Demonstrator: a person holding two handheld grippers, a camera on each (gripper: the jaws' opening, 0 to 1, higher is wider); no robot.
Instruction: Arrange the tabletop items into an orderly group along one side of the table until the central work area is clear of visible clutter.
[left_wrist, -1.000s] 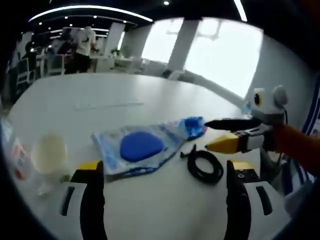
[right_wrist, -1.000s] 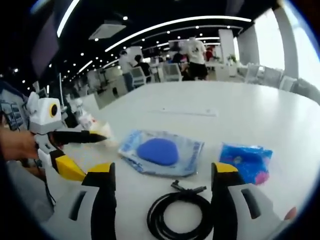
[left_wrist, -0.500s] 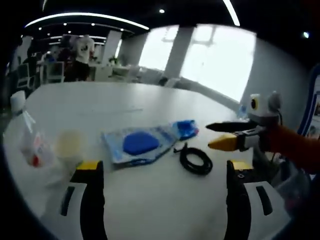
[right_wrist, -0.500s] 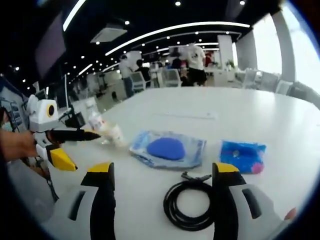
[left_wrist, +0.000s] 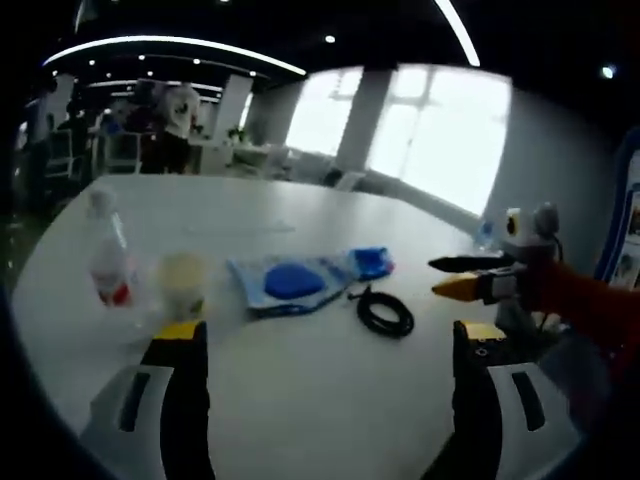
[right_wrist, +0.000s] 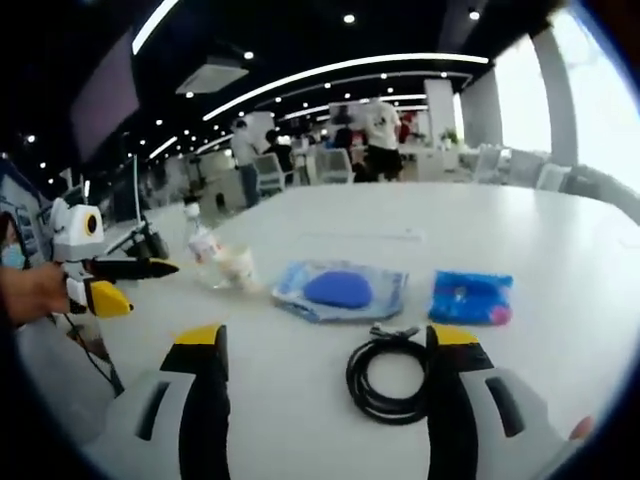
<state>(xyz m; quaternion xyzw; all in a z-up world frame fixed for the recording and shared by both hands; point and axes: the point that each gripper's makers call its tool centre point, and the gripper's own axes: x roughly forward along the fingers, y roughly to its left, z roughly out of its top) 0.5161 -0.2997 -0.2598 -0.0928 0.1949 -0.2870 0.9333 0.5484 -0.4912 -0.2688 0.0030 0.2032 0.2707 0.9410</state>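
Observation:
On the white table (left_wrist: 300, 400) lie a clear bag with a blue pad (left_wrist: 292, 282) (right_wrist: 340, 289), a small blue packet (left_wrist: 371, 263) (right_wrist: 470, 297) and a coiled black cable (left_wrist: 386, 315) (right_wrist: 388, 375). A plastic bottle with a red label (left_wrist: 106, 262) (right_wrist: 203, 245) stands upright beside a pale cup (left_wrist: 184, 282) (right_wrist: 238, 268). My left gripper (left_wrist: 325, 345) is open, held back from the items. My right gripper (right_wrist: 320, 345) is open too, just short of the cable. Each gripper appears in the other's view, the right gripper (left_wrist: 470, 278) and the left gripper (right_wrist: 115, 283), with jaws apart.
The table is large and rounded, with bare surface beyond the items (right_wrist: 480, 220). Chairs and several people (right_wrist: 380, 125) stand far behind in an open office. Bright windows (left_wrist: 440, 130) line one side.
Both cameras have pulled back from the table, so the items look smaller and farther. The bottle and cup have come fully into the left gripper view. The items themselves have not shifted.

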